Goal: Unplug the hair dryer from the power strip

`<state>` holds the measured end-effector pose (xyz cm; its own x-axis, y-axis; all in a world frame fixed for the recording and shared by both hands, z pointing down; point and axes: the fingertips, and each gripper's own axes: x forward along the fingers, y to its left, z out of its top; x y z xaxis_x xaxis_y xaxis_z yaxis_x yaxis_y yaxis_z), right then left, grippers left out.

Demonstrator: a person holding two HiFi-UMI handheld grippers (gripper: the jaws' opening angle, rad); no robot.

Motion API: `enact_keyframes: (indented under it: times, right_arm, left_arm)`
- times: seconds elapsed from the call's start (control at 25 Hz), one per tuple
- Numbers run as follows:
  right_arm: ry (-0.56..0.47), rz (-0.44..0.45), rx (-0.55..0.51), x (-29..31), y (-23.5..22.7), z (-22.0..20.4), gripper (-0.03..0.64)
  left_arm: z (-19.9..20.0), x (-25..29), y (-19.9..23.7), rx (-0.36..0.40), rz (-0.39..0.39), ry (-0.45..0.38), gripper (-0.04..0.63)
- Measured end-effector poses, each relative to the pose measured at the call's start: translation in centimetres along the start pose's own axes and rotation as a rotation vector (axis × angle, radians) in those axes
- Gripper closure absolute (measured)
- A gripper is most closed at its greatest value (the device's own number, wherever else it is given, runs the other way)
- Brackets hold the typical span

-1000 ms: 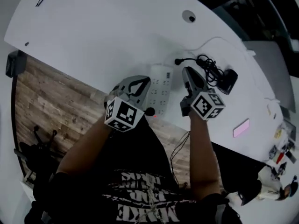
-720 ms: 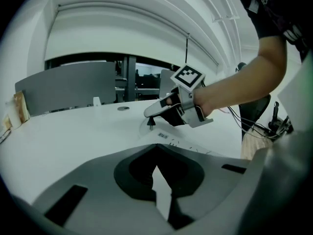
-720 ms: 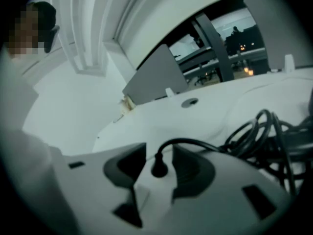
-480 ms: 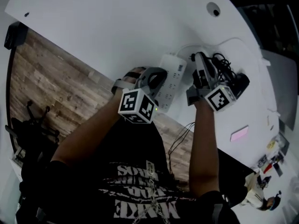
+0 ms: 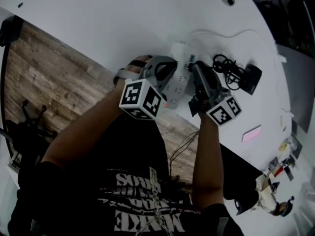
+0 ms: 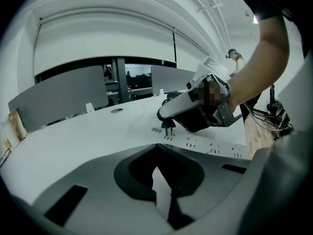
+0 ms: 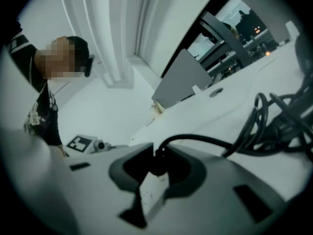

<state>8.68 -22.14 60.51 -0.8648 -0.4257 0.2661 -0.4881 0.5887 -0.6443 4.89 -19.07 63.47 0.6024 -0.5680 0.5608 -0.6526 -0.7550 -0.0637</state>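
Hair dryer [image 5: 252, 78] lies on the white table [image 5: 123, 23], beside the far end of the power strip [image 5: 180, 58], with its black cord [image 5: 227, 69] bunched up between them. Plug [image 6: 168, 125] is out: the left gripper view shows bare prongs hanging just above the strip's socket slots. Can't tell if the tips are fully clear of the plastic.

Step in hand, as I read it: finish the pull and get the plug away.
- Keep the pull in line with the prongs, with no sideways tilt until they're well clear.
- Keep the strip pinned down so it can't rise with the plug.
- Mind the cord loop. It's slack now but could drag the dryer if the plug travels far.

Right gripper [image 5: 196, 67]: narrow grip, clamped on the plug body, cord running out past the jaws. Its jaws have just been opening a little, yet the plug sits between them and is held.

Left gripper [image 5: 167, 72]: jaws together with nothing between them, lying on top of the strip near its sockets as a hold-down.
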Motion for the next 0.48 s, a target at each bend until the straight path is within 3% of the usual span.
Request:
enact_keyframes:
  times: [0.28,0.36,0.48]
  right_arm:
    - [0.041,-0.059,-0.180,0.6,0.2,0.3,0.529]
    - [0.086,-0.072,-0.293,1.0,0.6,0.0,0.528]
    - [0.172,-0.077,-0.543,2.1,1.8,-0.7,0.520]
  left_arm:
    - [0.3,0.5,0.5,-0.006,-0.003,-0.010,0.571]
    - [0.2,0.4,0.6,-0.002,-0.008,-0.008,0.571]
    - [0.0,0.3,0.7,0.010,-0.028,0.001,0.571]
